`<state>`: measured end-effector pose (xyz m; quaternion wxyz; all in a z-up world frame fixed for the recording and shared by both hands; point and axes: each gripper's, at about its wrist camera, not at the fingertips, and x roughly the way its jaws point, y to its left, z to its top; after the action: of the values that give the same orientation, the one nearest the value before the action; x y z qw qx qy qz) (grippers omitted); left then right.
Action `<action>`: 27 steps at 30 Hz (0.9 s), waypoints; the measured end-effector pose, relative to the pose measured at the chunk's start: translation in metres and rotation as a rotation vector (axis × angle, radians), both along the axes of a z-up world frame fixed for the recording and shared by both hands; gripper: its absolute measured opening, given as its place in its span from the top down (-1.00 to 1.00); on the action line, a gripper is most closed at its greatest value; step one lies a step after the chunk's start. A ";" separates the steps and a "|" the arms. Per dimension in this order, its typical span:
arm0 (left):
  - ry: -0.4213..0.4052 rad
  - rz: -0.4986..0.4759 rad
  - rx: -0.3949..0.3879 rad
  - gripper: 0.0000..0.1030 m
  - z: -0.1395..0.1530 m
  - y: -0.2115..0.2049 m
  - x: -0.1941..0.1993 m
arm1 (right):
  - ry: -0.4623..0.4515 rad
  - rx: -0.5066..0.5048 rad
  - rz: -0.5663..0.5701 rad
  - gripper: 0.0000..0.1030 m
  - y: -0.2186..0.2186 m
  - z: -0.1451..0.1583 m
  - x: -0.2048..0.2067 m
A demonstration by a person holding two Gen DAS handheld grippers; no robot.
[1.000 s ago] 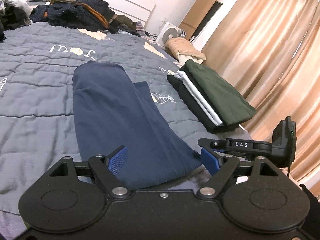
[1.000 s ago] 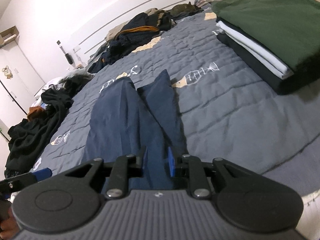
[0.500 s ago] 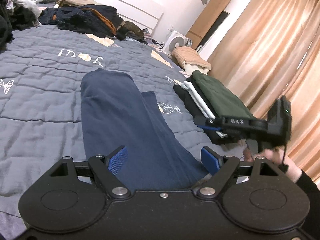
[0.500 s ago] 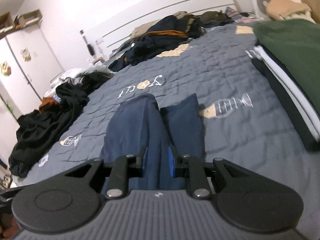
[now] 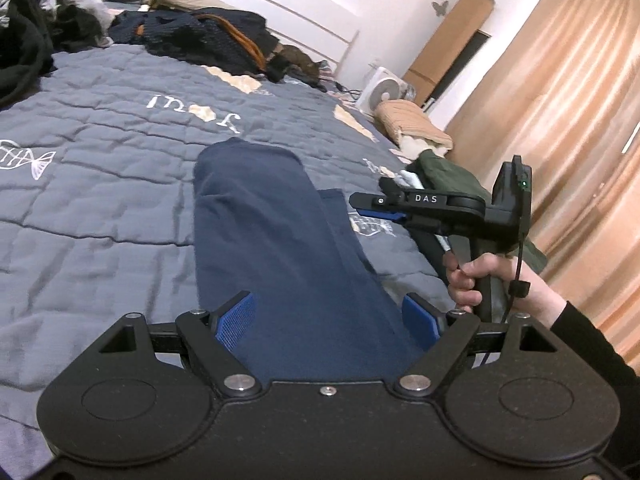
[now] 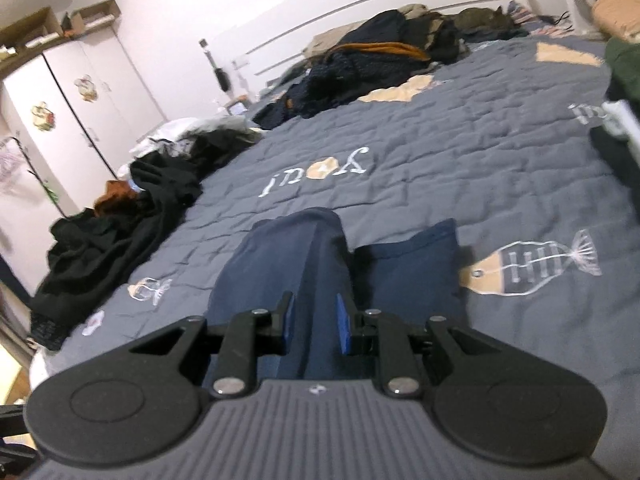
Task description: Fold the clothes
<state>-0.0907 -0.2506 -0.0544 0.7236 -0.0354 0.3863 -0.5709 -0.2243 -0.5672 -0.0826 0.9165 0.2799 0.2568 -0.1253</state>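
I see the navy garment [image 5: 276, 248] lying lengthwise on the bed's grey quilt [image 5: 100, 184], partly folded, with a narrower flap beside the main strip. My left tongs [image 5: 328, 318] stand wide apart over its near end, gripping nothing. My right tongs [image 6: 313, 326] are narrowed with a gap; whether they pinch the cloth, I cannot tell. A stack of folded clothes [image 5: 444, 172] sits behind them.
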 end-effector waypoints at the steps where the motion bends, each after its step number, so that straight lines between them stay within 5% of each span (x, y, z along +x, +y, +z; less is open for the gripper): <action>1: -0.003 0.005 0.006 -0.55 -0.001 0.000 0.001 | 0.004 0.009 0.003 0.59 -0.002 -0.003 0.003; 12: -0.018 0.003 0.038 -0.55 -0.006 -0.007 -0.002 | 0.021 0.089 0.053 0.58 -0.011 -0.023 0.026; 16: -0.023 -0.006 0.049 -0.55 -0.007 -0.008 -0.006 | 0.022 0.090 0.063 0.29 -0.007 -0.026 0.033; 23: -0.015 0.011 0.040 -0.55 -0.005 -0.003 -0.005 | 0.052 0.039 0.046 0.29 0.004 -0.028 0.041; 26: -0.011 0.028 0.041 -0.55 -0.004 -0.002 -0.002 | 0.056 0.017 0.043 0.53 0.007 -0.028 0.044; 27: -0.010 0.034 0.039 -0.55 -0.003 -0.001 -0.001 | 0.055 0.007 0.053 0.77 0.009 -0.026 0.044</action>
<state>-0.0920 -0.2517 -0.0575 0.7357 -0.0249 0.3932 -0.5510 -0.1799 -0.5579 -0.1089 0.9112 0.2726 0.2896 -0.1078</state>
